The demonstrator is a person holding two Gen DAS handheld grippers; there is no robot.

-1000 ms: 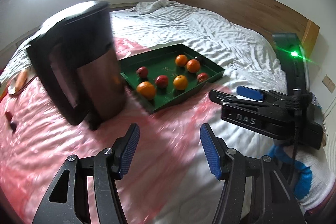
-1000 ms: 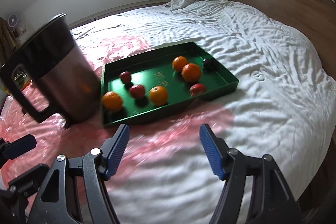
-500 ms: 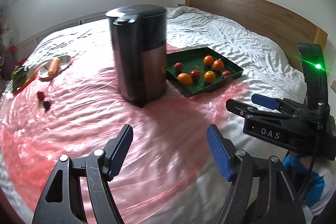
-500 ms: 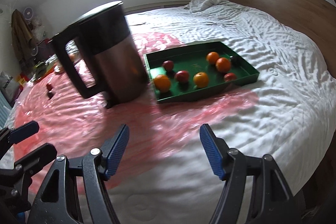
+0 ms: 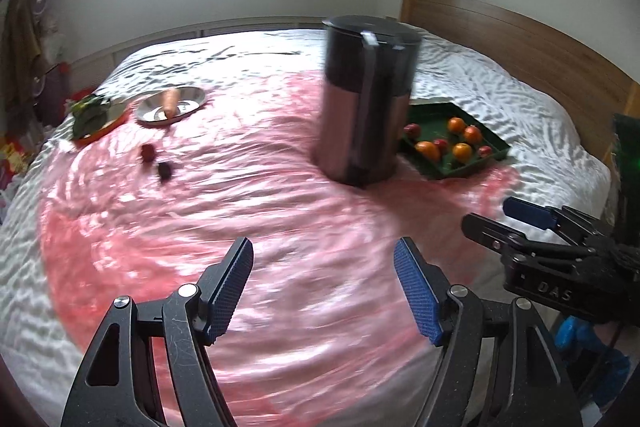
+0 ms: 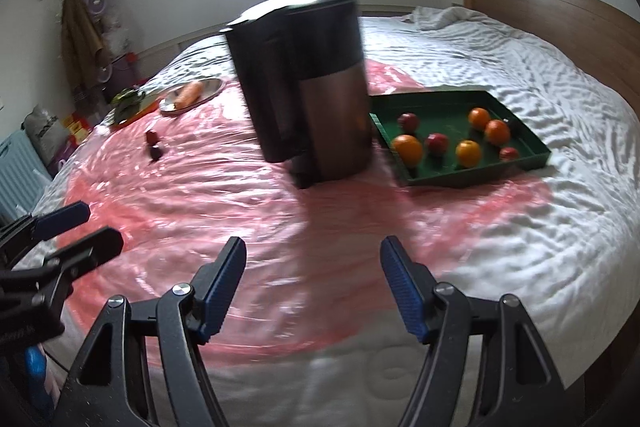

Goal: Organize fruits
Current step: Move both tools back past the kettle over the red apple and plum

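Note:
A green tray (image 6: 524, 163) (image 5: 460, 171) on the bed holds several oranges (image 6: 408, 149) and small red fruits (image 6: 437, 143). Two loose fruits, one red (image 5: 147, 151) (image 6: 151, 136) and one dark (image 5: 164, 169) (image 6: 156, 151), lie on the pink plastic sheet (image 5: 240, 211) far left. My left gripper (image 5: 323, 291) is open and empty above the sheet near the front. My right gripper (image 6: 313, 285) is open and empty; it also shows at the right edge of the left wrist view (image 5: 516, 227).
A tall dark kettle (image 6: 304, 91) (image 5: 366, 111) stands between the loose fruits and the tray. A metal plate with a carrot (image 5: 170, 101) (image 6: 188, 95) and a red plate of greens (image 5: 94, 115) sit far left. A wooden headboard (image 5: 520, 47) is at the right.
Both views have swung left and drawn back. The kettle and tray have shifted right in view, and the loose fruits and plates on the left have come into sight.

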